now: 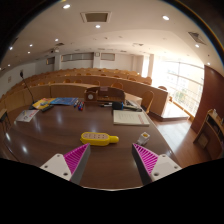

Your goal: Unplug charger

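Yellow power strip (99,139) flat on table (60,135), beyond wide-apart gripper (110,160).

Hard to make out from here

The gripper (109,160) shows only its two pink-padded fingers (74,159), standing apart, bases cut off below. The yellow thing (99,138) on the table (60,128) is too small to name; the blue-and-yellow object (41,103) and papers (130,117) beyond stay indistinct.
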Demonstrator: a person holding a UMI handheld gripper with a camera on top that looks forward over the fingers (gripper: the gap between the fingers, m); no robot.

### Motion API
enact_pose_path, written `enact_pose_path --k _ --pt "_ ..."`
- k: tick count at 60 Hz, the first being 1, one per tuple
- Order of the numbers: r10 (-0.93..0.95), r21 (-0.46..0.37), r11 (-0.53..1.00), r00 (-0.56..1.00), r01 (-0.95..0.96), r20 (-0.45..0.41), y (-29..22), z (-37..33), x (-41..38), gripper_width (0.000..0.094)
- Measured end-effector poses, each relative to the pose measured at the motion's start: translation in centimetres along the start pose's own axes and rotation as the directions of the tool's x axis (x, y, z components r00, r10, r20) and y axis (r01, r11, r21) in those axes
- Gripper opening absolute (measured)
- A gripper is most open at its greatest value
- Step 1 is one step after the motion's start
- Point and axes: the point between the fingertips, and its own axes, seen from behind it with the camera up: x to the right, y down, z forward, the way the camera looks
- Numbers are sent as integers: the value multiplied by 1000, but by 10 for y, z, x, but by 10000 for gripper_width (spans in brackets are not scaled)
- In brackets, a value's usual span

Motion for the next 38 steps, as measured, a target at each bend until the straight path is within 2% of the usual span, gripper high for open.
enact_pose_path --k 18,38 --pt "-25 -3 1000 1000 25 -9 27 -136 -88 847" --pt "-34 13 999 999 35 -15 37 -196 -122 847"
